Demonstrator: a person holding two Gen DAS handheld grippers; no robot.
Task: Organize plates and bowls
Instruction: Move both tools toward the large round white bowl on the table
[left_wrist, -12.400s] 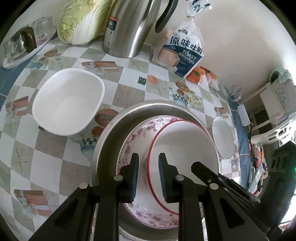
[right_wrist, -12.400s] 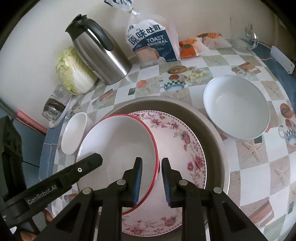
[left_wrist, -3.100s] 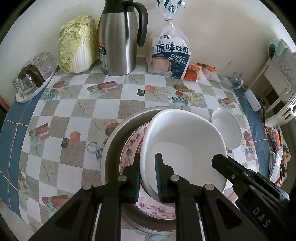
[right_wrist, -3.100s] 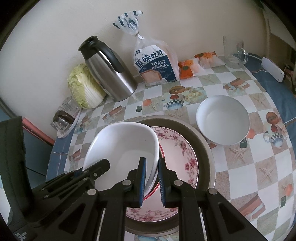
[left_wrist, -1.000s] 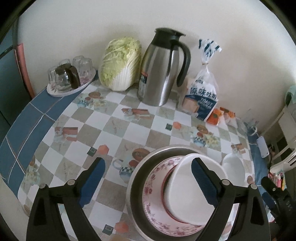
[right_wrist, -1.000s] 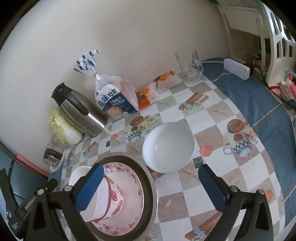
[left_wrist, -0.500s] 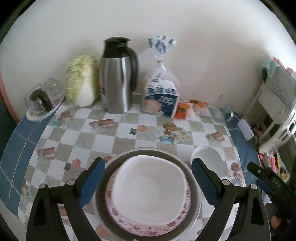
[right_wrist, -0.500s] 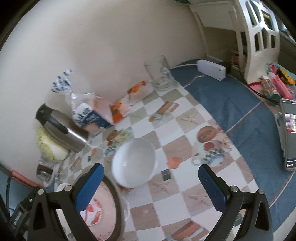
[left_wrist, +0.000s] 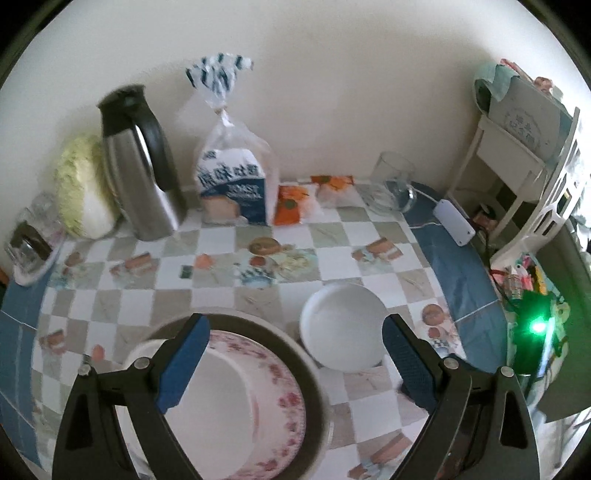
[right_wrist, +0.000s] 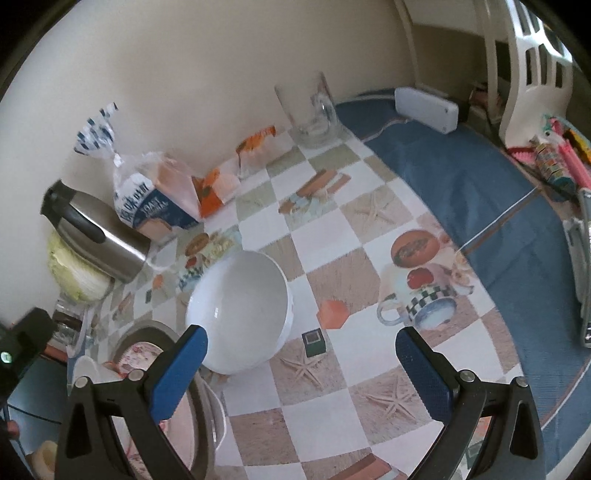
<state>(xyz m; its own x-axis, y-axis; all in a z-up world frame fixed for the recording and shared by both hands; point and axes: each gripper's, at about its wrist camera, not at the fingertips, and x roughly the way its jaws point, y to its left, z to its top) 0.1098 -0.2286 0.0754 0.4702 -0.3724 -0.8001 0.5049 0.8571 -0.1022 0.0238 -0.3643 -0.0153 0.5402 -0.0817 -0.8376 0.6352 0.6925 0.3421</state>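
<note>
A metal basin (left_wrist: 295, 354) holds a floral plate (left_wrist: 284, 406) with a white bowl (left_wrist: 214, 406) stacked in it. A round white bowl (left_wrist: 341, 330) stands on the table to its right; it also shows in the right wrist view (right_wrist: 240, 306). My left gripper (left_wrist: 291, 365) is open and empty, held above the basin's right side. My right gripper (right_wrist: 303, 373) is open and empty, above the table just right of the round bowl. The basin's edge (right_wrist: 147, 328) shows at lower left in the right wrist view.
At the back wall stand a steel thermos (left_wrist: 140, 166), a cabbage (left_wrist: 79, 192), a toast bag (left_wrist: 232, 184), orange packets (left_wrist: 291, 203) and a glass mug (left_wrist: 391, 184). A tray of glasses (left_wrist: 29, 236) is far left. A white shelf (left_wrist: 535, 147) stands right of the table.
Both grippers have let go of the white bowl, now resting in the basin, and opened wide. Both views have swung to the right, towards the round white bowl.
</note>
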